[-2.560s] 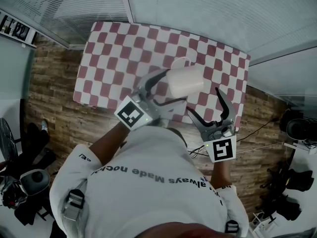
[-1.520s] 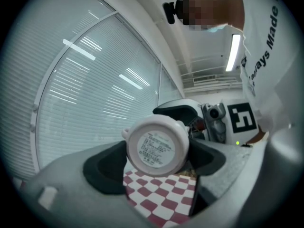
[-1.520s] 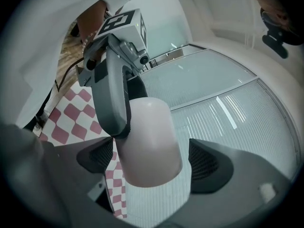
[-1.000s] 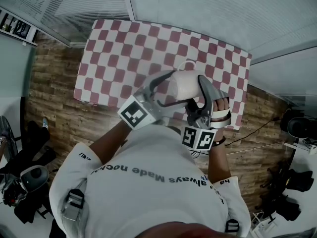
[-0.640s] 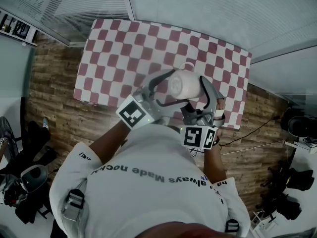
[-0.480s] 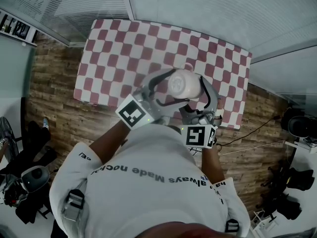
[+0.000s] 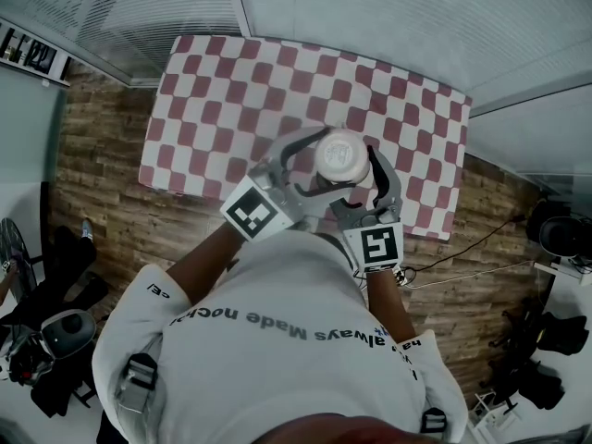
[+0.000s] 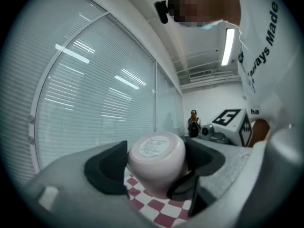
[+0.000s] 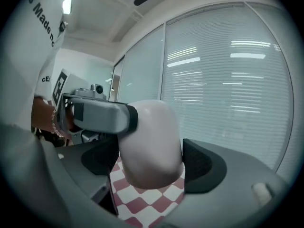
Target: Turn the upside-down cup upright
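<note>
The left hand-held gripper point(image 8: 154, 160) and right hand-held gripper point(image 9: 147, 151) are both clasping the cup point(image 7: 340, 155), jaws wide, above the surface's point(image 7: 213, 91) near edge.

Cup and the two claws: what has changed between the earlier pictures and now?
The right claw came in from the lower right, closed on the cup and rolled, turning the cup from lying sideways until one round end faces up. The left claw kept its hold on the cup in the same place, above the checked table.
</note>
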A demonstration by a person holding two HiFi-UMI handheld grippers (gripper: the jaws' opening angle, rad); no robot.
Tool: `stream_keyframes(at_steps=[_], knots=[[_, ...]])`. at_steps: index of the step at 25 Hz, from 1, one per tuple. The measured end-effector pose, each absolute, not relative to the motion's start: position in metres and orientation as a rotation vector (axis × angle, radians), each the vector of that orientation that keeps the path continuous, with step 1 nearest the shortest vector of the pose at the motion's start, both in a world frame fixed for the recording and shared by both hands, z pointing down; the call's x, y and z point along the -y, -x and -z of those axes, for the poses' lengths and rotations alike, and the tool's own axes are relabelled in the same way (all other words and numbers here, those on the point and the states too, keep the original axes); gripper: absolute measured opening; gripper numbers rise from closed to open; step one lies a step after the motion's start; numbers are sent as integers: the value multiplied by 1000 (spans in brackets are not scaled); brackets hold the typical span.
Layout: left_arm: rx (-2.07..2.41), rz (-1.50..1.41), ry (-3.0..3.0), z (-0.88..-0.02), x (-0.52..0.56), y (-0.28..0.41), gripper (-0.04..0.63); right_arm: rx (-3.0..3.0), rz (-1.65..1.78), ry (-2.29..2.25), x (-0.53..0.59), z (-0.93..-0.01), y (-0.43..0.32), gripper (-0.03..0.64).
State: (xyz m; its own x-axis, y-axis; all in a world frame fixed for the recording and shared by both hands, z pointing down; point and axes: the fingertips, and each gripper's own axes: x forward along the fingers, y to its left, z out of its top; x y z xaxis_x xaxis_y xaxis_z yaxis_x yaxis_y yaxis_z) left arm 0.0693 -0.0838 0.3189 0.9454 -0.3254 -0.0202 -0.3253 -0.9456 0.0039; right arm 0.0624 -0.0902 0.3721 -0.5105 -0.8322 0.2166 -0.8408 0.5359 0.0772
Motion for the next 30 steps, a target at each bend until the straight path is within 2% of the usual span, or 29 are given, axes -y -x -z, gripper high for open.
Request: stream_keyframes(at_steps=[5,13,30], knots=[[518,-15,-3131,-324,84,-73,388,2613,-230,-1424,90,-384,-63,414],[500,-120,-3169,-341,83,-76,387,2630,-262,-1393,90,-401,-61,411],[396,-318,-3162,-450,96,-87,383,2546,-420,-1345,104,-508,-66,407]])
